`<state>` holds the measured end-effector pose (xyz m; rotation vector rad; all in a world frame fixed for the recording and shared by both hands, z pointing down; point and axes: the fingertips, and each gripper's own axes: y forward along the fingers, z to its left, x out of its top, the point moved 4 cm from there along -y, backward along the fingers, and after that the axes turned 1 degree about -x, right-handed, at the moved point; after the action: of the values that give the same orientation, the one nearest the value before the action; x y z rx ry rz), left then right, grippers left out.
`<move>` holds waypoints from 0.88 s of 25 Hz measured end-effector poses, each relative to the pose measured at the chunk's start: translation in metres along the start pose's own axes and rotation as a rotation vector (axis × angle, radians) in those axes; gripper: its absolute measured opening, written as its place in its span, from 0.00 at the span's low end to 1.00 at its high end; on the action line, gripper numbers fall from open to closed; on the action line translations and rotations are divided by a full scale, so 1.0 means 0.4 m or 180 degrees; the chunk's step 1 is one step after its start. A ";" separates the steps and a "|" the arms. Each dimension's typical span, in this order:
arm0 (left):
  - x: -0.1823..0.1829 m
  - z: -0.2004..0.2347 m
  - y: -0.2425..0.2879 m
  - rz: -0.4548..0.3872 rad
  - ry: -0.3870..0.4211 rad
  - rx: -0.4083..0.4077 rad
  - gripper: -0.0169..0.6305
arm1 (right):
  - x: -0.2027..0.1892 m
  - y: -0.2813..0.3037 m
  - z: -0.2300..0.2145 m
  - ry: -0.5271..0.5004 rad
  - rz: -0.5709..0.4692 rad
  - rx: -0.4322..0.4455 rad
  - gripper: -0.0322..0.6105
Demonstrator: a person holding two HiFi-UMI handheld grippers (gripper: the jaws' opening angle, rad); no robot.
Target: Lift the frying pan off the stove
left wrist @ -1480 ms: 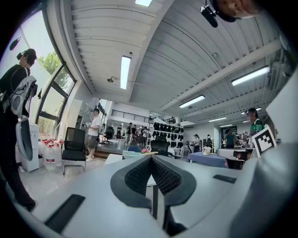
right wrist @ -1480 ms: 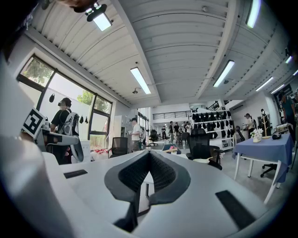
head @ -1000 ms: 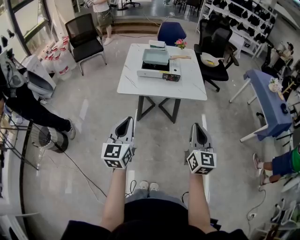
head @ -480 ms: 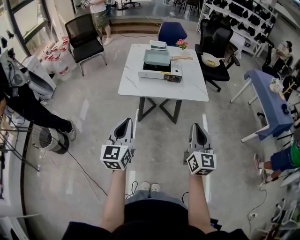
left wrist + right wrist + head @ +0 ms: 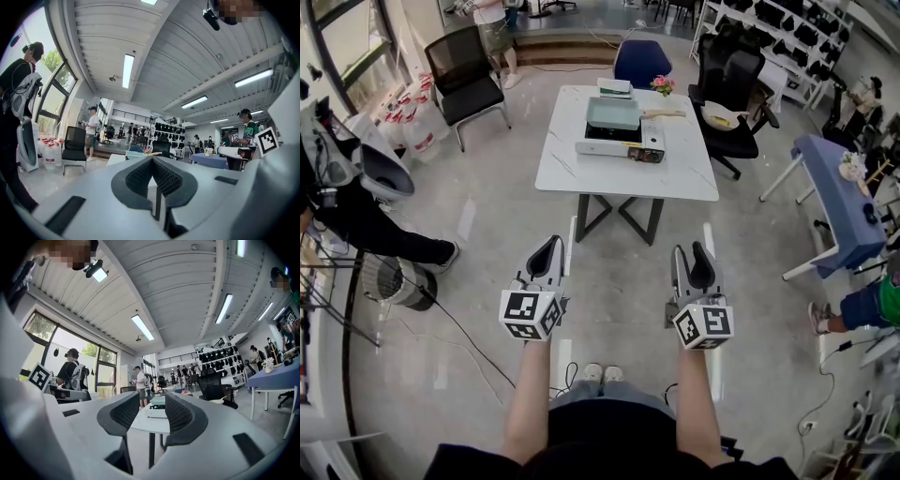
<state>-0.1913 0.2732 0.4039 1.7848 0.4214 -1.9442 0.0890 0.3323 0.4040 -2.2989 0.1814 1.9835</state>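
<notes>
Your left hand-held gripper (image 5: 550, 246) has its jaws pressed together with nothing in them. Your right hand-held gripper (image 5: 694, 257) has jaws apart and opening, nothing between them but air. Both are held low in front of you over the floor, well apart from anything on the task.

The frying pan (image 5: 613, 113), teal and square, sits on the white stove (image 5: 617, 142) at the far side of the surface (image 5: 572, 169). Its wooden handle (image 5: 663, 114) sticks out toward your right. In the right gripper view the pan (image 5: 158, 400) lines up roughly between the spread jaws, far off.

My read is that this is the approach, grasp not started. Walk in close first; you can't reach from here. The right side looks like the natural one for the handle, so leave those jaws wide until they straddle it. Come in level with the handle and close around it near the pan body so the pan doesn't tip. Lift straight up off the burner and don't drag the stove. Watch the black chair (image 5: 734, 103) beside the right edge of the surface.
</notes>
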 end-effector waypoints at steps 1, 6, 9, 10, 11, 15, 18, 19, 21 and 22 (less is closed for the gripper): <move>-0.002 0.006 0.002 0.0000 0.0000 -0.0011 0.05 | -0.005 0.004 0.003 -0.0003 -0.0002 -0.0001 0.29; -0.004 0.023 0.012 -0.0035 -0.0004 -0.0080 0.05 | -0.017 0.008 0.012 -0.0023 0.0003 -0.0061 0.31; 0.001 0.034 0.019 -0.0065 -0.0013 -0.0107 0.05 | -0.023 0.016 0.016 -0.0053 -0.0022 -0.0035 0.32; 0.000 0.038 0.024 -0.0069 -0.0016 -0.0114 0.05 | -0.024 0.019 0.015 -0.0047 -0.0019 -0.0049 0.32; 0.000 0.042 0.031 -0.0072 -0.0016 -0.0120 0.05 | -0.024 0.022 0.011 -0.0040 -0.0014 -0.0075 0.32; 0.007 0.058 0.059 -0.0103 -0.0030 -0.0128 0.05 | -0.013 0.049 -0.003 -0.0026 -0.0049 -0.0123 0.32; 0.018 0.072 0.087 -0.0120 -0.0025 -0.0134 0.05 | 0.000 0.075 -0.012 -0.0026 -0.0087 -0.0142 0.32; 0.019 0.076 0.097 -0.0121 -0.0020 -0.0136 0.05 | 0.002 0.083 -0.018 -0.0024 -0.0099 -0.0150 0.32; 0.024 0.085 0.119 -0.0132 -0.0007 -0.0132 0.05 | 0.002 0.101 -0.032 -0.0014 -0.0114 -0.0170 0.32; 0.026 0.089 0.130 -0.0140 0.0000 -0.0129 0.05 | 0.001 0.112 -0.041 -0.0009 -0.0120 -0.0178 0.32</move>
<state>-0.1946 0.2093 0.4020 1.7643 0.5004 -1.9514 0.0981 0.2856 0.4059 -2.3148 0.0828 1.9982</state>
